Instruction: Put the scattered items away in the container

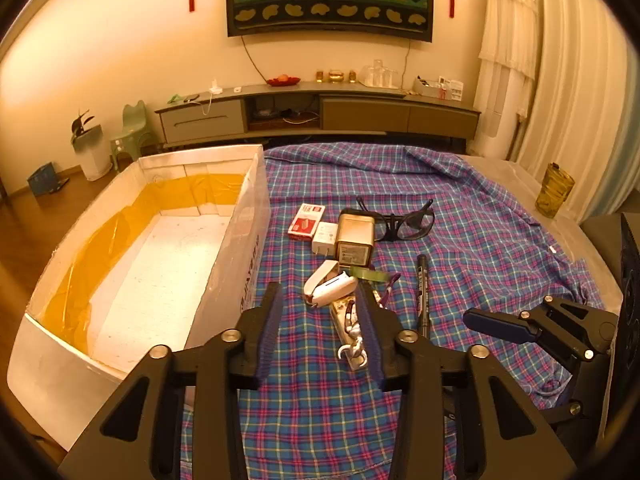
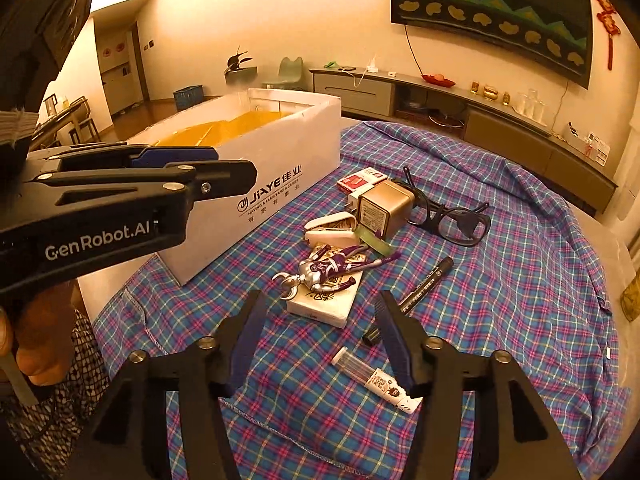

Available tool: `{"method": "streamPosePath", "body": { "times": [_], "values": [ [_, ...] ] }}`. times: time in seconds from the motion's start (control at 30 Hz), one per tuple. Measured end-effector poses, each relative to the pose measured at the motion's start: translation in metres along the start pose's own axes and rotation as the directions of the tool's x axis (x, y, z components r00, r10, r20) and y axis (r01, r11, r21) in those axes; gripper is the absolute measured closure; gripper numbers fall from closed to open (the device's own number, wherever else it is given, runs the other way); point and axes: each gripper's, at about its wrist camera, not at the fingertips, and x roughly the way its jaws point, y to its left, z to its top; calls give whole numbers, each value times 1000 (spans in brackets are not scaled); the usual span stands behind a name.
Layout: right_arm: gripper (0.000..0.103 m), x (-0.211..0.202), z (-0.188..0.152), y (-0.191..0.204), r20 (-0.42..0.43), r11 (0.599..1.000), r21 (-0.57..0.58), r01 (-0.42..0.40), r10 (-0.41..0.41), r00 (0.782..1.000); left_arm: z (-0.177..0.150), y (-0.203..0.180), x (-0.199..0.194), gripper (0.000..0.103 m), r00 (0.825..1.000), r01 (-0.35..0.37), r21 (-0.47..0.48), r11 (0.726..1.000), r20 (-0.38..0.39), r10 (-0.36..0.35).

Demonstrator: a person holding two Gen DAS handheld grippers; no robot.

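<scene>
The white cardboard container [image 1: 240, 240] [image 2: 280, 184], lined with yellow film, stands empty at the left on the plaid cloth. Right of it lie a red box [image 1: 306, 222], a white charger [image 1: 325, 237], a gold tin [image 1: 355, 240], black glasses [image 1: 408, 220], a white stapler [image 1: 330, 286], a black marker [image 1: 423, 292] and a silver-purple toy figure [image 2: 320, 274] on a flat white box [image 2: 320, 312]. A small tube [image 2: 376, 378] lies nearest. My left gripper [image 1: 318, 288] hovers open above the stapler and figure. My right gripper [image 2: 320, 300] is open too, above the flat box and holding nothing.
The plaid cloth [image 1: 480, 240] covers the table, rumpled at the far right. An amber glass [image 1: 554, 196] stands at the table's right edge. A small black cap [image 2: 372, 336] lies by the marker. A hand [image 2: 32, 340] holds the left gripper.
</scene>
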Motion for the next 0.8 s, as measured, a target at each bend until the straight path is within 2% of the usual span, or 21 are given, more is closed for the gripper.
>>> {"method": "streamPosePath", "body": {
  "times": [0.4,0.73,0.8],
  "values": [
    [42,1,-2,-3,-14,1000,13,-8,8,1000,-3,0,8,57,1000,3,5,1000,-16,-3],
    [41,4,-14,-25,-66,998,56,4,0,998,-11,-18,27,57,996,80,60,995,-36,-78],
    [40,6,-17,-31,-83,998,68,6,0,997,-14,-23,36,57,994,93,73,993,-71,-88]
  ]
}}
